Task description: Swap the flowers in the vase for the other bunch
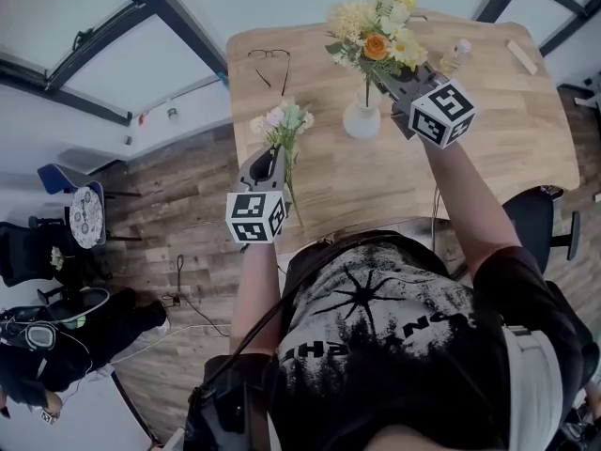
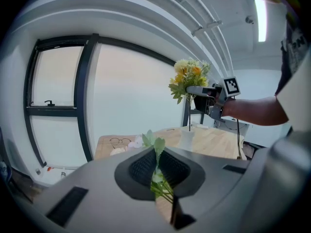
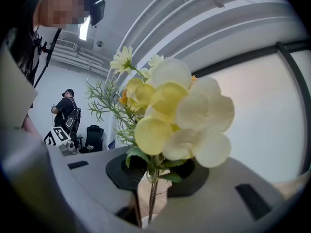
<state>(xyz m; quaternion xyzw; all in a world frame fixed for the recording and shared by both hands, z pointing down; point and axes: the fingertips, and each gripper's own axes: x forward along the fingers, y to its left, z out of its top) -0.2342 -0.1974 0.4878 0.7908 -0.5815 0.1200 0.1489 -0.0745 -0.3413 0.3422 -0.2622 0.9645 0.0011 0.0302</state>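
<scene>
The person holds one bunch in each gripper over a wooden surface [image 1: 488, 130]. The right gripper [image 1: 385, 76] reaches in level from the right, and its fingers [image 3: 127, 171] are clenched on the thin green stems of the yellow and orange bunch [image 1: 376, 26], just under the lowest leaves. The blooms stand upright above the fingers and fill most of the right gripper view. Below the grasp, a single dark stem runs straight down into the neck of the white vase [image 1: 362, 120], so the bunch is raised with its lower end in or at the vase mouth; how deep it reaches cannot be told. The vase stands upright near the middle of the surface.

The left gripper [image 1: 273, 152] is to the left of the vase and apart from it, tilted slightly downward. Its fingers [image 2: 143, 168] are closed tightly on the stems of the pale pink and white bunch [image 1: 282, 120]. The heads of that bunch point away from the person toward the far side of the surface, and the stem ends trail back past the gripper toward the person's body.

A pair of glasses [image 1: 270, 59] lies on the far left part of the surface, well beyond the pale bunch. A short wooden block [image 1: 521, 56] lies near the far right edge.
</scene>
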